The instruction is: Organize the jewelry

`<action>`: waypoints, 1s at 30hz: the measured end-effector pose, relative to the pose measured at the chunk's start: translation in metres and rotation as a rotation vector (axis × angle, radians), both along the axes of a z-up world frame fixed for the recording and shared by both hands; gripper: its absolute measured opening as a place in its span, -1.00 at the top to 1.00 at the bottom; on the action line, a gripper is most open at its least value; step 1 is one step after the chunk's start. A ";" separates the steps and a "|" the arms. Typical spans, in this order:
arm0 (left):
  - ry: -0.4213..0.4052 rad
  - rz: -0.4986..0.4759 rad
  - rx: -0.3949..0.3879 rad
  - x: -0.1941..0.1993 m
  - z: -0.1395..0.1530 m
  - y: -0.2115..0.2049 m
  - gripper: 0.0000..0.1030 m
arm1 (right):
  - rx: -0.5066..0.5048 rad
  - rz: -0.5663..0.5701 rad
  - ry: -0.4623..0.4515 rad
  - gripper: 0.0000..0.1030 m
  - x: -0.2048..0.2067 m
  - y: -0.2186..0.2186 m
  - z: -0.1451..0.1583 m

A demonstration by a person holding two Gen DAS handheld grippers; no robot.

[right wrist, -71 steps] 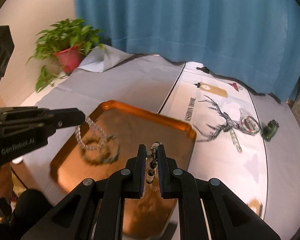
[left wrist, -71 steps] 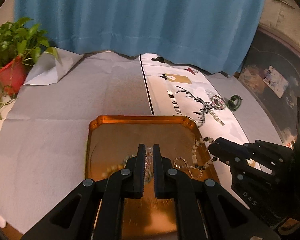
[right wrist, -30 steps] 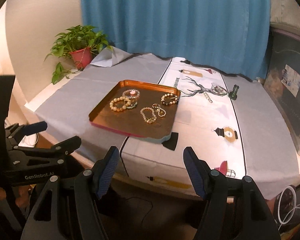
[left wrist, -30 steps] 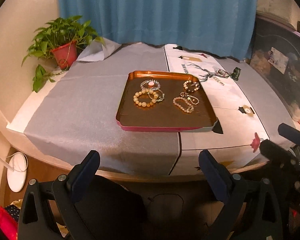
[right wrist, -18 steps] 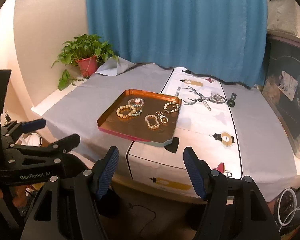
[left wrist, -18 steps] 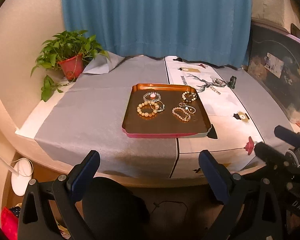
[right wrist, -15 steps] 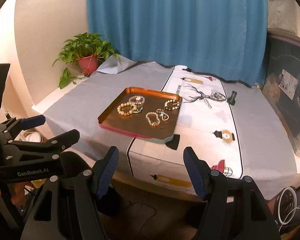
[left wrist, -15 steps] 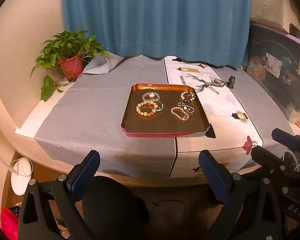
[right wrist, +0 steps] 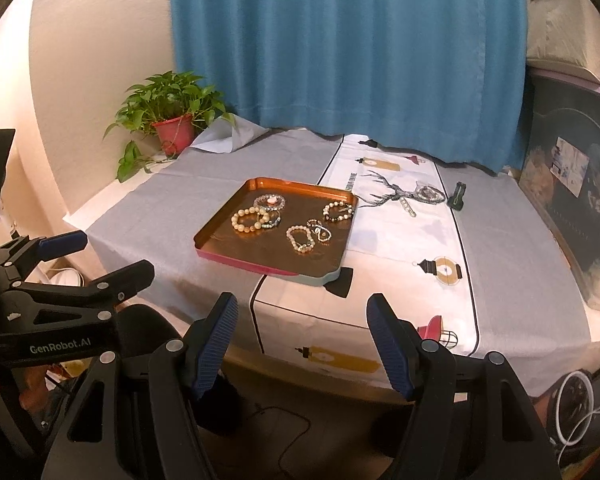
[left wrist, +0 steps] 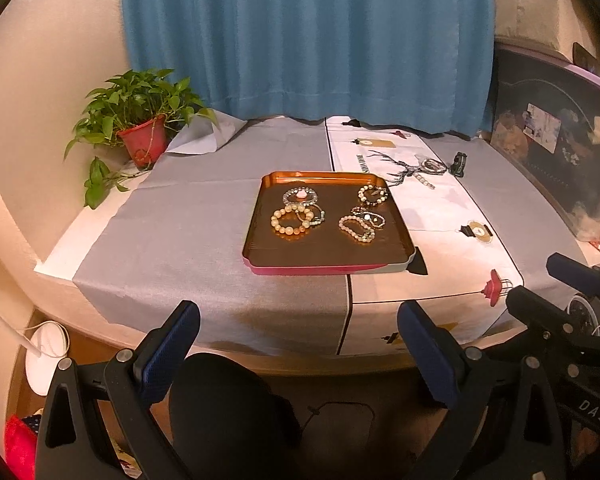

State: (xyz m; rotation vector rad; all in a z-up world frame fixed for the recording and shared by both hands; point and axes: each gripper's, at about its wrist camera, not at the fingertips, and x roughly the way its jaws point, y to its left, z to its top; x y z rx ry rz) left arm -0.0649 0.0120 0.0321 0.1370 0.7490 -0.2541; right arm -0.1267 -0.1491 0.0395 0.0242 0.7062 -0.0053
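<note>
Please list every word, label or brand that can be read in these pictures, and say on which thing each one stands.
"GenRobot.AI": on the left tool, seen from the right wrist.
"DAS": on the right tool, cut off at the edge.
Vertical print on the white table runner: too small to read.

Both wrist views off table's near edge, angled down; share tray (left wrist: 328,258), curtain (right wrist: 340,40).

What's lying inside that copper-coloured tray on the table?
The tray holds several beaded bracelets: one of big cream beads, a clear one with a pink piece, and others at right. Some overlap, so an exact count is uncertain.
</note>
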 end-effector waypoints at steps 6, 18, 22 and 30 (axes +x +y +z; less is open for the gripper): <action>0.007 0.002 0.007 0.002 -0.003 0.000 -0.91 | 0.007 -0.005 0.011 -0.31 0.001 -0.004 -0.005; 0.008 -0.022 0.015 0.030 0.004 -0.019 -0.90 | 0.027 -0.088 0.022 -0.31 0.015 -0.042 -0.016; 0.024 -0.046 0.005 0.052 0.011 -0.040 -0.90 | 0.023 -0.140 0.013 -0.31 0.021 -0.071 -0.013; 0.023 -0.152 0.027 0.120 0.028 -0.120 -0.90 | 0.061 -0.297 0.002 -0.37 0.049 -0.171 -0.009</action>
